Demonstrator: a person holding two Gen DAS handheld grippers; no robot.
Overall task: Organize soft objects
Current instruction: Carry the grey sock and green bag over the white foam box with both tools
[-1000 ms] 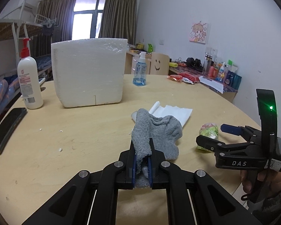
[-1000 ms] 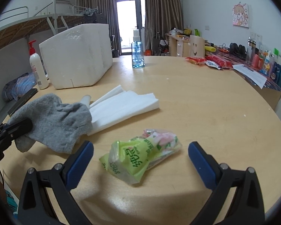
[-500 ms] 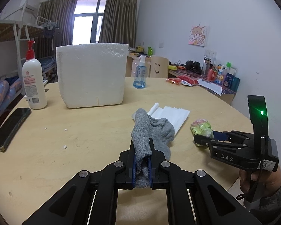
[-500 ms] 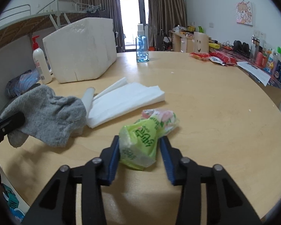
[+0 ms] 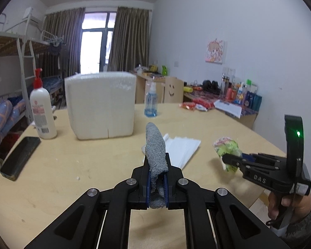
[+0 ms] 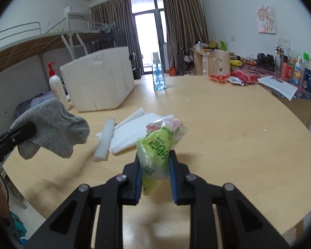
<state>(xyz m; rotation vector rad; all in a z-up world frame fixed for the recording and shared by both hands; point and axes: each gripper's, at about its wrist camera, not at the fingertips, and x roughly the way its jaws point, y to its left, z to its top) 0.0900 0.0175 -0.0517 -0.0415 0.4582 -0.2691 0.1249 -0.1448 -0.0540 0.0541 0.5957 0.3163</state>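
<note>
Left claw [image 5: 157, 183] clamped tight on a grey sock [image 5: 155, 151], which stands up out of the blue pads and droops forward; seen from the right wrist camera, the sock [image 6: 51, 124] hangs clear above the round wooden counter [image 6: 228, 128]. Right claw [image 6: 155, 178] closing on a green and pink plastic packet [image 6: 159, 143], pads pressing its lower half, packet lifted off the counter; from the left side the same packet [image 5: 228, 151] sticks out ahead of the right claw [image 5: 230, 160]. On the counter between the two: folded white tissues [image 6: 134, 128] with a white roll [image 6: 105, 139] lying just beside them. Further back, a white foam box [image 5: 99, 105], a pump bottle with red top [image 5: 42, 112] to its left, a blue spray bottle [image 5: 151, 103] to its right. Dark phone [image 5: 20, 157] near the left edge.
</note>
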